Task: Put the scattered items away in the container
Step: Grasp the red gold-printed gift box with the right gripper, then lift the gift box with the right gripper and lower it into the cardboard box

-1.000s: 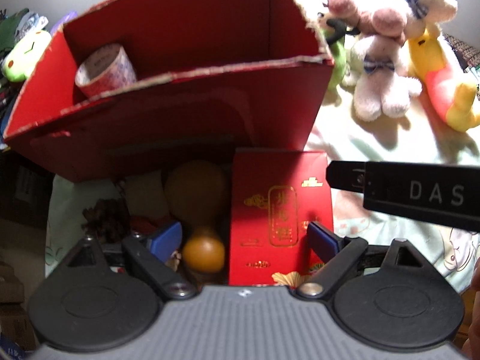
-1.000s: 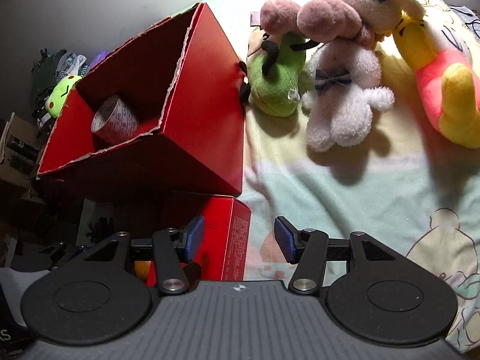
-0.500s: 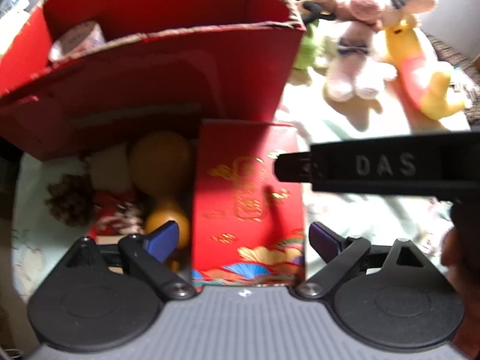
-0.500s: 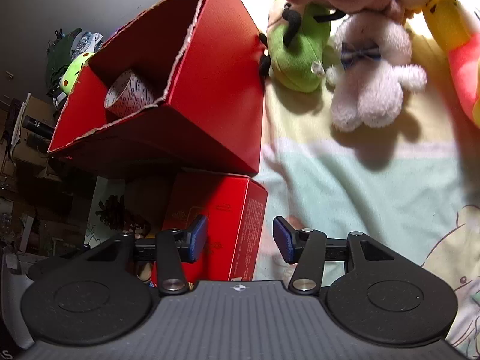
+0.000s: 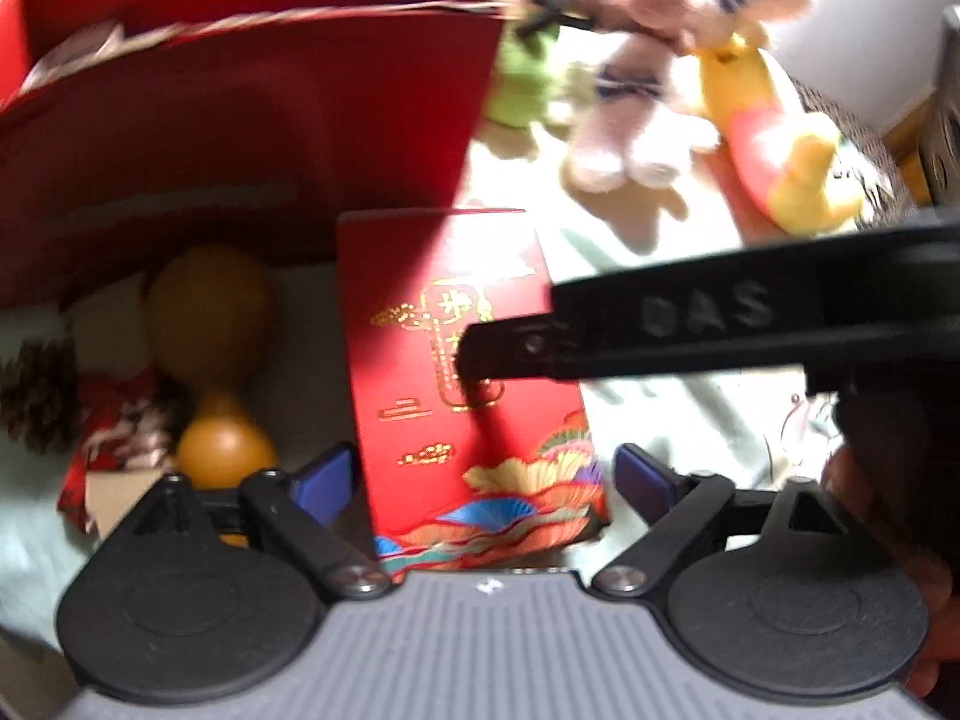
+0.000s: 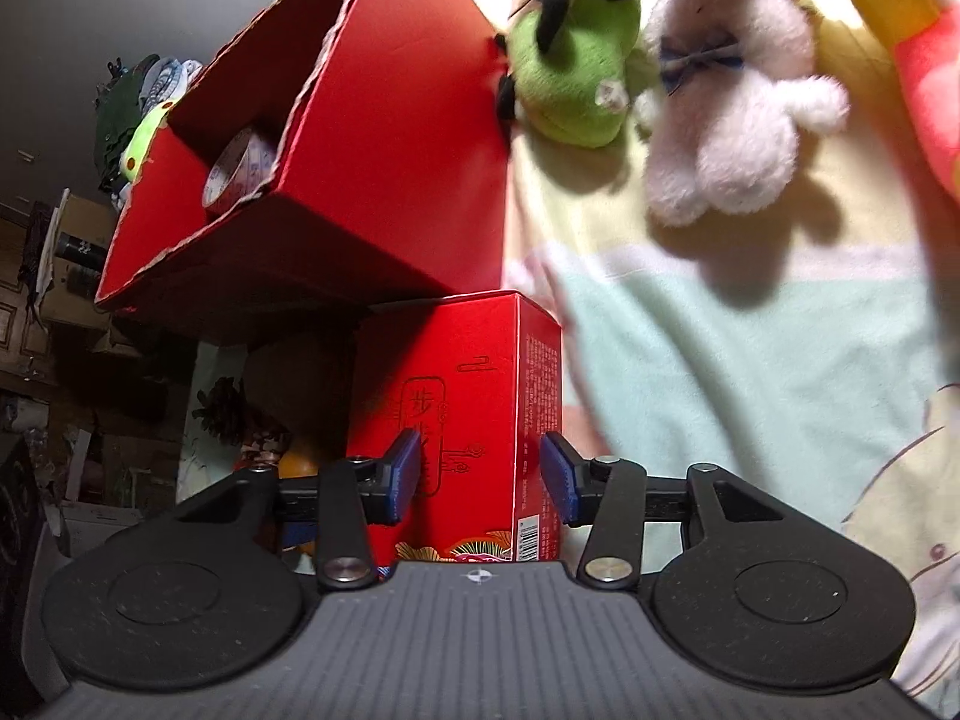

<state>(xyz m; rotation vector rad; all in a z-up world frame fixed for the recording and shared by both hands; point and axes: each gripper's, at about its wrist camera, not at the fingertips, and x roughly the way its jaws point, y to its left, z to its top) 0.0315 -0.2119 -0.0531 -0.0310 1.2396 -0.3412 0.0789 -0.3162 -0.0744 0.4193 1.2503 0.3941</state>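
Already the red box [image 6: 456, 414] lay lengthwise between the closing pads of the right gripper [image 6: 480, 474], not yet pinched, while the left gripper [image 5: 483, 480] straddled it wide.

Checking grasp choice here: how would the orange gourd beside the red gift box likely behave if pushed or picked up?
The gourd looks smooth and glossy, so probably slippery between pads. Its two rounded bulbs suggest it would roll or pivot if nudged. It seems rigid, likely light if dried.
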